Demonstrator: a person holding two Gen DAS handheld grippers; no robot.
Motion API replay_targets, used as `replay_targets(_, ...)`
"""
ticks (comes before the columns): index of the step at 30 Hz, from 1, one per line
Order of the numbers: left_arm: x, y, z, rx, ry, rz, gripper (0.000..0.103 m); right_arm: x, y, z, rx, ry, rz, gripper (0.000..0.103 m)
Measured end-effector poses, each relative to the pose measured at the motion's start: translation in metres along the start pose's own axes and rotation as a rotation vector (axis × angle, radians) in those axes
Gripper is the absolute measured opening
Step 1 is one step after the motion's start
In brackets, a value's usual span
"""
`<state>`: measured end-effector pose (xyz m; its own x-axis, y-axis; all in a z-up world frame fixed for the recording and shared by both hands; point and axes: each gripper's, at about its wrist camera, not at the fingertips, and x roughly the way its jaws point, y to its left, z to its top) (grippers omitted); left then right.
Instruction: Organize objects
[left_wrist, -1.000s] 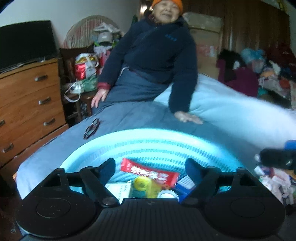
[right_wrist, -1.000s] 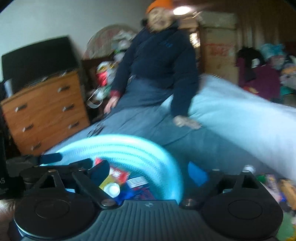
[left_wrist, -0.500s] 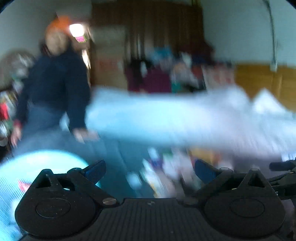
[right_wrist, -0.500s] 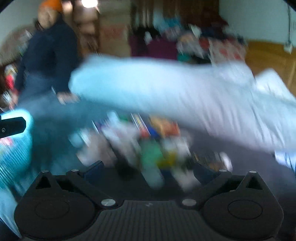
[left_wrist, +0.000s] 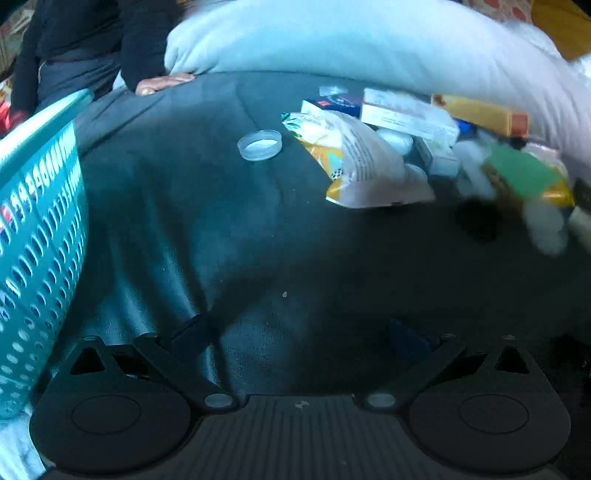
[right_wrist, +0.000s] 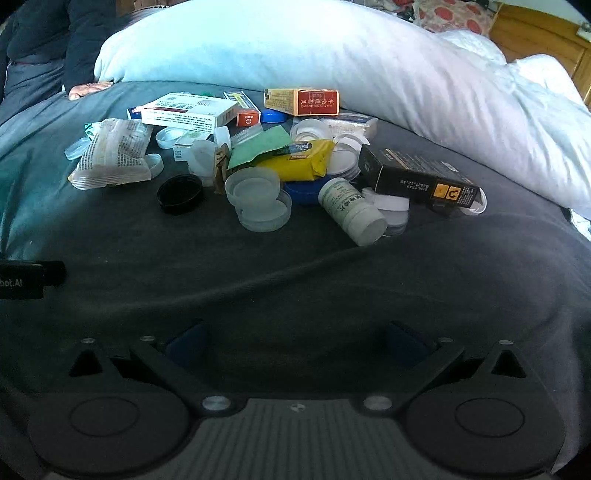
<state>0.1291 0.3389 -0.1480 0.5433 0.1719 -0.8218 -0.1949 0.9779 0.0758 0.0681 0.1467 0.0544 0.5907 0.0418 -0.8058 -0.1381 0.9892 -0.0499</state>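
Currently both jaws wide apart, empty: left gripper (left_wrist: 299, 332) low over bare dark bedsheet (left_wrist: 258, 240), teal perforated basket (left_wrist: 40, 229) just beside it at far left; right gripper (right_wrist: 295, 338) low over sheet, near side of clutter pile. Pile mid-bed against white duvet (right_wrist: 369, 62): white pill bottle (right_wrist: 351, 210) on its side, black box (right_wrist: 417, 177) right, black lid (right_wrist: 180, 194), clear lids (right_wrist: 258, 199), yellow packet (right_wrist: 299, 158), white medicine box (right_wrist: 188, 112), orange box (right_wrist: 301, 101) far. Lone clear lid (left_wrist: 259, 145) apart, left of snack bag (left_wrist: 362, 162).
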Motion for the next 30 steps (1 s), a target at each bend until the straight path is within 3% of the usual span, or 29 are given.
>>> replay_targets(5, -0.0017, 0.0004, -0.0019, -0.017, -0.014, 0.001, 0.103, -0.0015, -0.0032, 0.0016, 0.136, 0.053, -0.005, 0.103)
replay_targets(10, -0.0003, 0.0023, 0.0001, -0.036, -0.017, -0.006, 0.103, 0.0012, -0.005, 0.0006, 0.168, 0.064, 0.006, 0.103)
replay_targets(30, -0.0001, 0.0009, 0.0, -0.054, -0.026, 0.0, 0.103, 0.0019, -0.0045, -0.0004, 0.145, 0.047, 0.013, 0.103)
